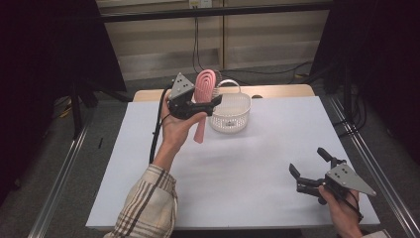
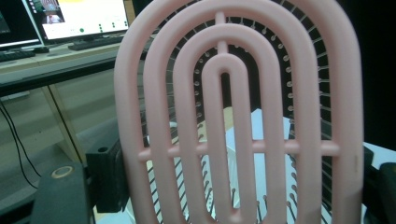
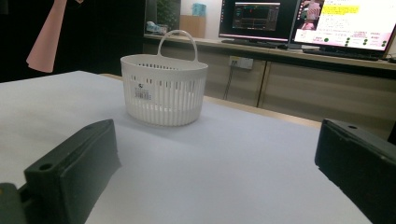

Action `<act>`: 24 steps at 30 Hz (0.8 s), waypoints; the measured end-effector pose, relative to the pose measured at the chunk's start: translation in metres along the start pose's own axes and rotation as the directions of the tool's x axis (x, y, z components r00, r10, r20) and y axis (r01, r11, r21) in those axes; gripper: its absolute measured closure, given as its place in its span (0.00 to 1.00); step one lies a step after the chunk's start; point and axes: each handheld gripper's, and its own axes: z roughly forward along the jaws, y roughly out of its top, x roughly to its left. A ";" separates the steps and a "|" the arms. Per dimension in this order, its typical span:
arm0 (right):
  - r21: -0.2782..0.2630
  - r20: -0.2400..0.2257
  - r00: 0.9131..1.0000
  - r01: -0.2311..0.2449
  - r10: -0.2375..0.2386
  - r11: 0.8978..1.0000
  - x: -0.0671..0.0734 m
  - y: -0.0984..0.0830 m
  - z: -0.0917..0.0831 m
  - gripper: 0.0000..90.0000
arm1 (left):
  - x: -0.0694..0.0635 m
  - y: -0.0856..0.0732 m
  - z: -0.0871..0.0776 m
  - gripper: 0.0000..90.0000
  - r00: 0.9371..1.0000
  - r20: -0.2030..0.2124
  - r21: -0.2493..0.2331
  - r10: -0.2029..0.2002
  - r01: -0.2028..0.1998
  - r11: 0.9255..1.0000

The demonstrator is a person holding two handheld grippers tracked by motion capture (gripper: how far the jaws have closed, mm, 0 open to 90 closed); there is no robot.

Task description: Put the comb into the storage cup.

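Note:
A pink vented hairbrush (image 1: 203, 96) stands upright in the air, head up and handle down, just left of a white slotted basket (image 1: 232, 115). My left gripper (image 1: 205, 105) is shut on the brush near the base of its head. In the left gripper view the pink ribs of the hairbrush (image 2: 233, 116) are very close, with the black jaws at either side. My right gripper (image 1: 309, 163) rests open near the table's front right, nothing between its jaws. In the right gripper view the basket (image 3: 163, 88) stands upright with its handle raised, and the brush handle (image 3: 46, 39) hangs at upper left.
The white table top (image 1: 247, 168) spreads between the two hands. A wooden strip edges its far side. Metal rails run along both sides of the table. Cables hang behind the basket. Monitors (image 3: 341, 21) stand on a desk beyond the table.

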 end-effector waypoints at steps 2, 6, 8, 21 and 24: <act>-0.001 0.001 1.000 -0.002 0.002 1.000 0.000 0.000 0.000 0.00 | 0.000 0.002 0.001 0.23 1.000 -0.004 -0.007 0.002 -0.002 1.000; -0.001 0.001 1.000 0.000 0.000 1.000 0.000 0.000 -0.001 0.00 | 0.000 0.006 0.004 0.23 1.000 -0.015 -0.012 0.008 -0.008 1.000; -0.003 -0.001 1.000 0.003 -0.003 1.000 0.000 0.000 -0.001 0.00 | 0.000 0.008 0.005 0.23 1.000 -0.004 -0.018 0.005 -0.005 1.000; -0.010 0.000 1.000 0.002 -0.002 1.000 0.000 0.001 -0.002 0.00 | 0.001 0.019 0.009 0.23 1.000 -0.024 -0.049 0.013 -0.014 0.999; -0.011 -0.001 1.000 0.003 -0.003 1.000 0.000 0.001 -0.002 0.00 | 0.003 0.021 0.011 0.23 1.000 -0.028 -0.056 0.011 -0.013 0.998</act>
